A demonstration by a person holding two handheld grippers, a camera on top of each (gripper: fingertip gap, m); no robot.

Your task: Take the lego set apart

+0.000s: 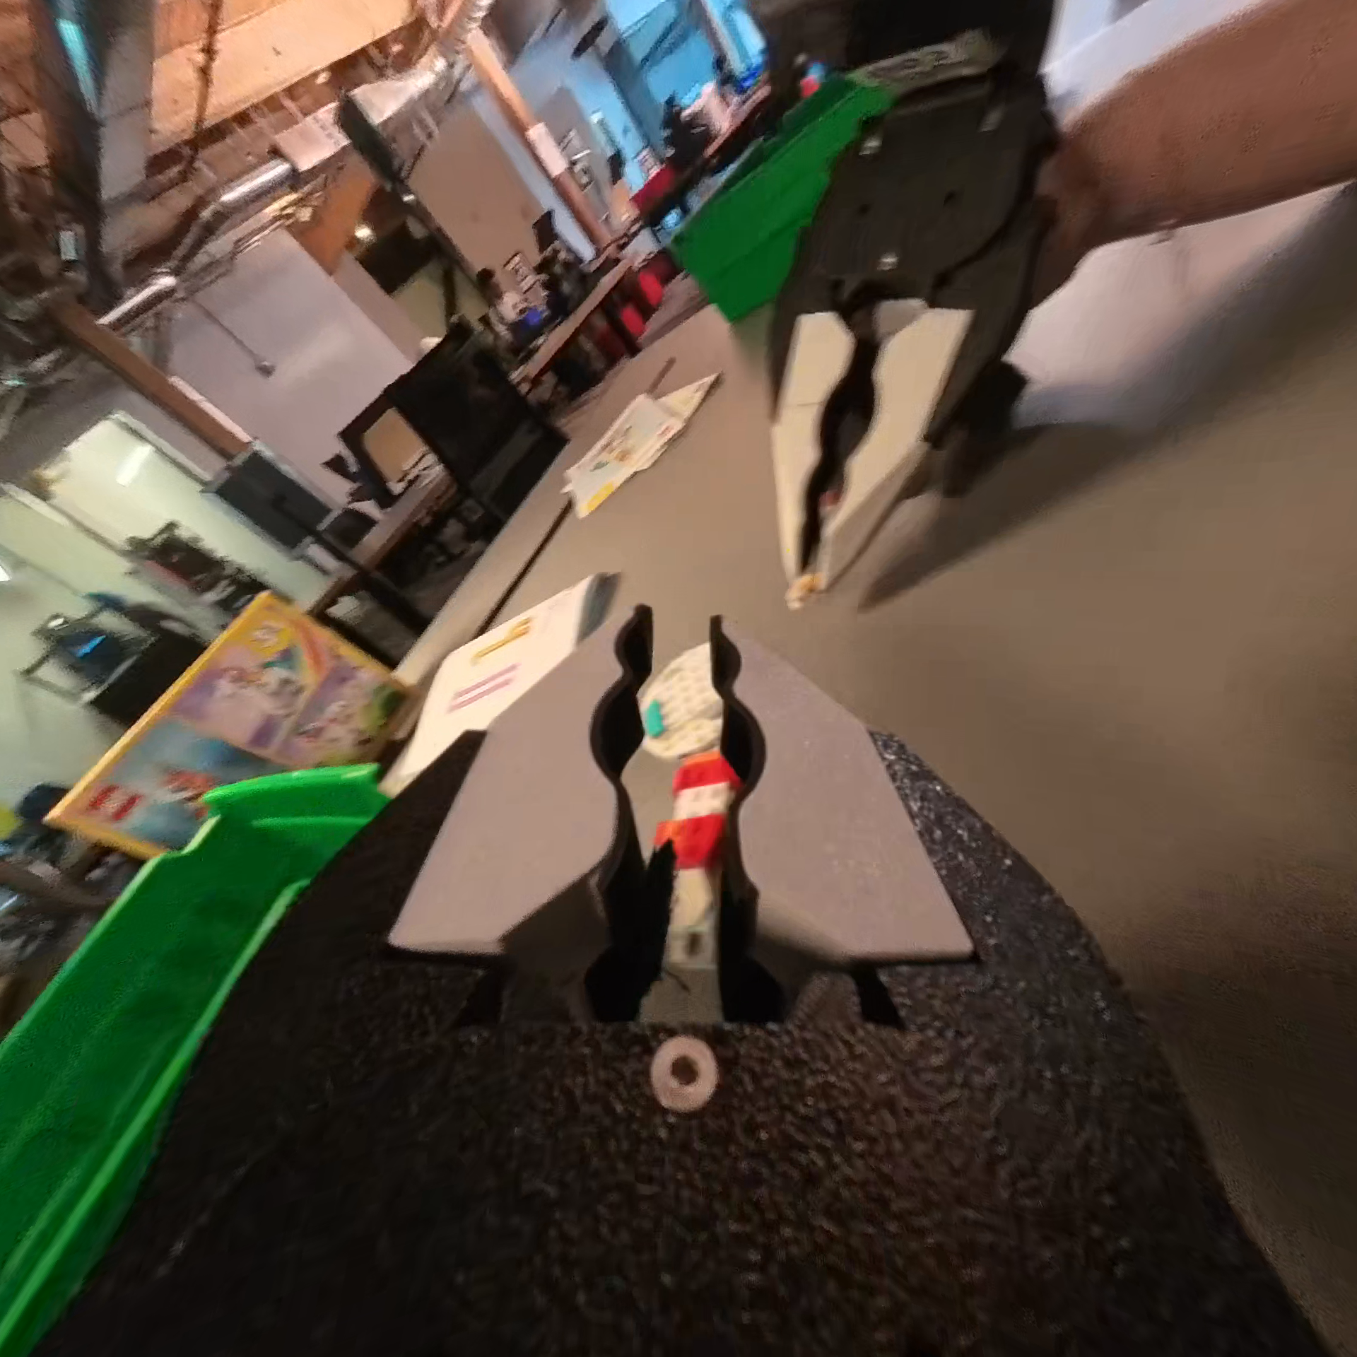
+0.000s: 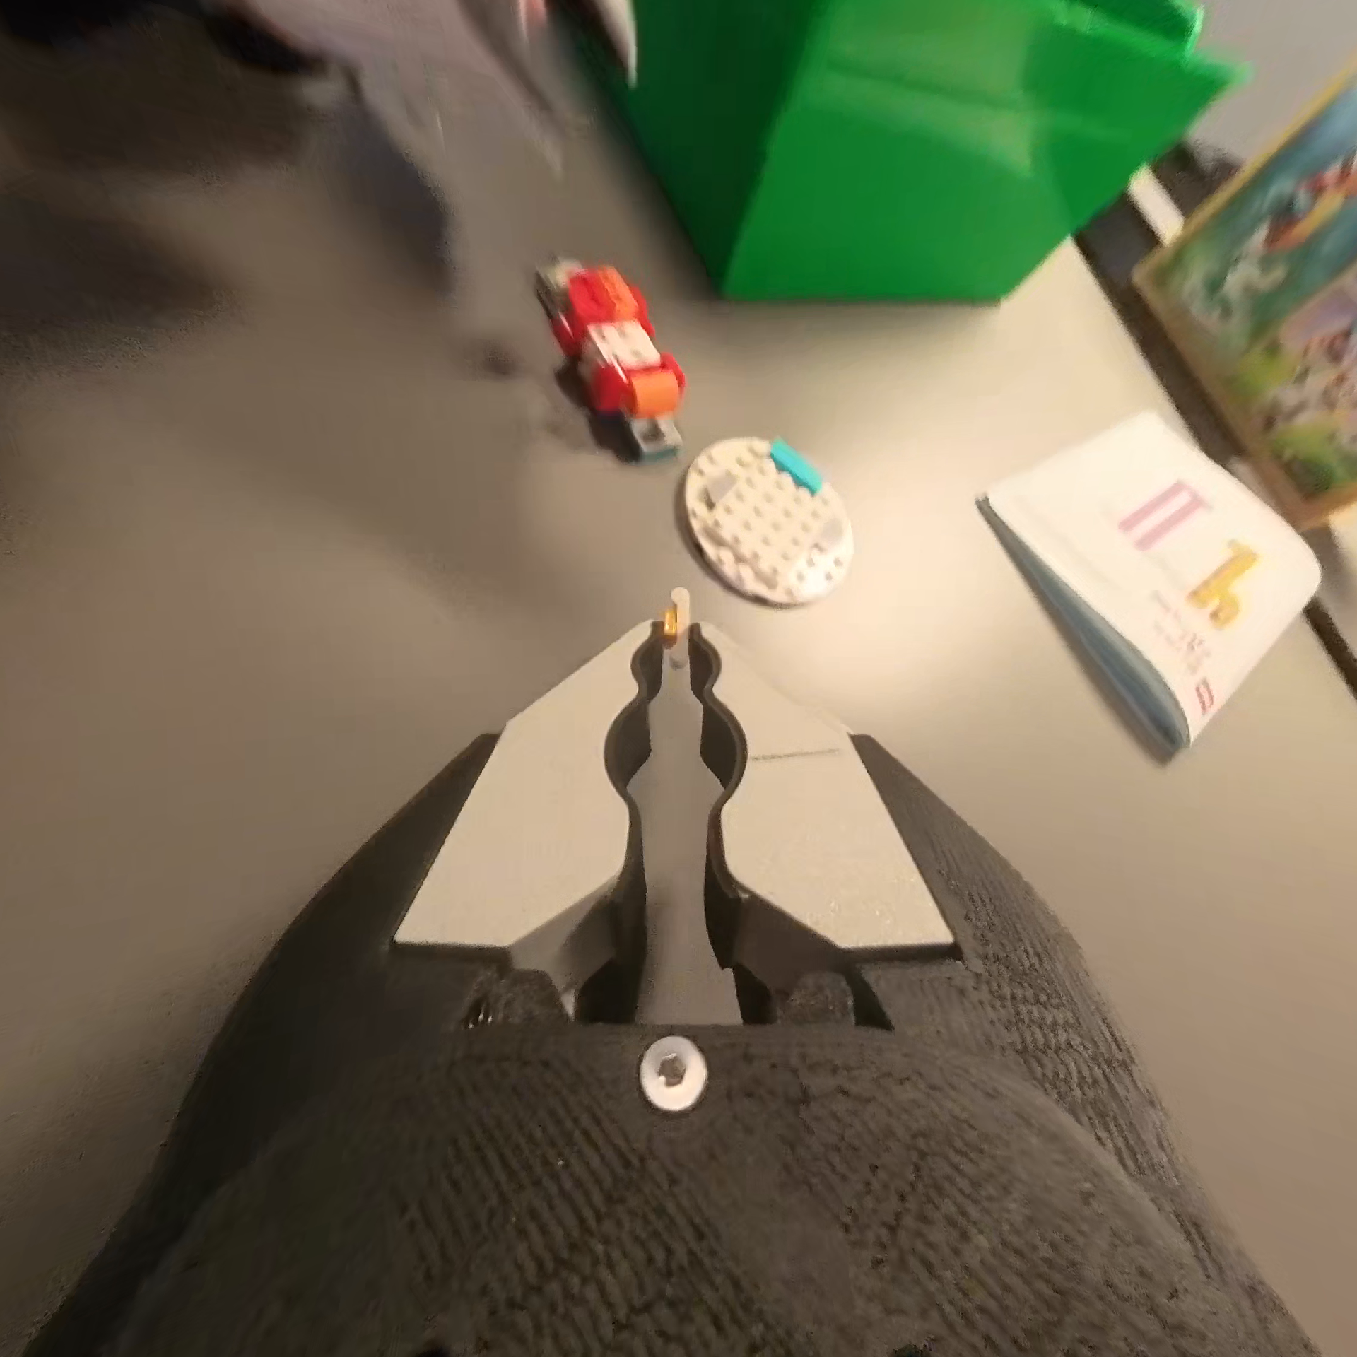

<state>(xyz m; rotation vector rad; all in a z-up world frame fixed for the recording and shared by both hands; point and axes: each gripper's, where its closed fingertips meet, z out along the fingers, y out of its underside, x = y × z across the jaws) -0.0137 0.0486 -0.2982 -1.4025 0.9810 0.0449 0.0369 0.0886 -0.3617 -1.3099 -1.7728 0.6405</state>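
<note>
A small red, white and orange lego model [image 2: 609, 352] lies on the grey table, and nothing holds it. A white round studded plate [image 2: 767, 529] with a teal piece [image 2: 793, 462] lies next to it. My right gripper [image 2: 673, 635] is shut on a tiny white peg with a gold ring [image 2: 679, 609], above the table just short of the plate. My left gripper [image 1: 679, 631] hovers over the model [image 1: 701, 808] with its jaws a narrow gap apart and nothing in them. The plate [image 1: 683, 705] shows through that gap. The right gripper [image 1: 808, 580] stands ahead and to the right of it.
A green bin [image 2: 918, 161] stands beyond the model, and green plastic [image 1: 147, 991] sits at my left gripper's side. A white booklet [image 2: 1175, 573] and a colourful set box [image 2: 1285, 330] lie at the table edge. Loose instruction sheets [image 1: 639, 440] lie farther off.
</note>
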